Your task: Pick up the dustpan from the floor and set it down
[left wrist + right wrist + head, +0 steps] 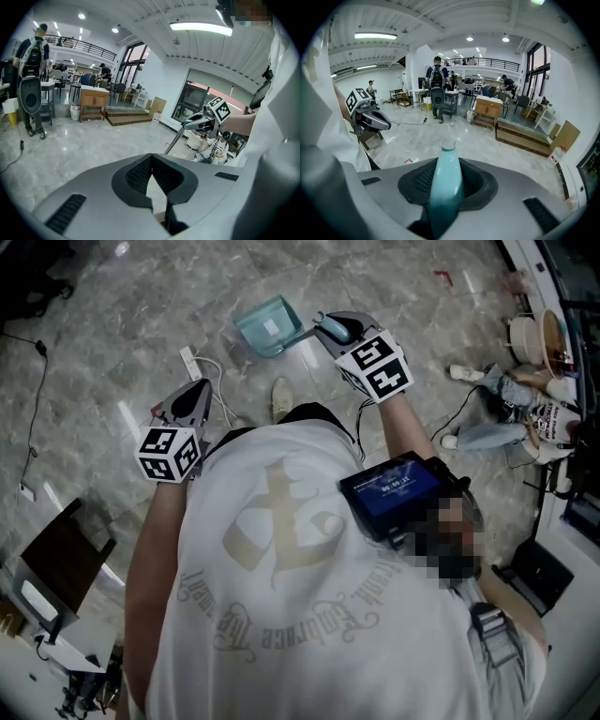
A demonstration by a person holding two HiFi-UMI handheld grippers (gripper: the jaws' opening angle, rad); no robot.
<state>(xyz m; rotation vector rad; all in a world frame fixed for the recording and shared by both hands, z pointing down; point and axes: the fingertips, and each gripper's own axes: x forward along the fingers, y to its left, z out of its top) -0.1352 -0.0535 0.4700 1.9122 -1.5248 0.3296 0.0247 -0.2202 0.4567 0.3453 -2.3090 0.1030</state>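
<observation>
Arms: left arm (155,540) and right arm (410,432) reach forward, angled down. Jaws of left hand-held gripper (197,390) together, nothing between. Jaws of right hand-held gripper (328,324) clamped on handle (446,180).

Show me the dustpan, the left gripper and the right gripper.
dustpan (255,332): head view, on its teal tray.
left gripper (200,388): head view, at its closed tips.
right gripper (328,326): head view, at its tips, where it grips the dustpan.

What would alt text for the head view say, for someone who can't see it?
Seen from above, a person in white holds a gripper in each hand over a marble floor. The right gripper clamps a teal dustpan by its handle; the left gripper holds nothing.
</observation>
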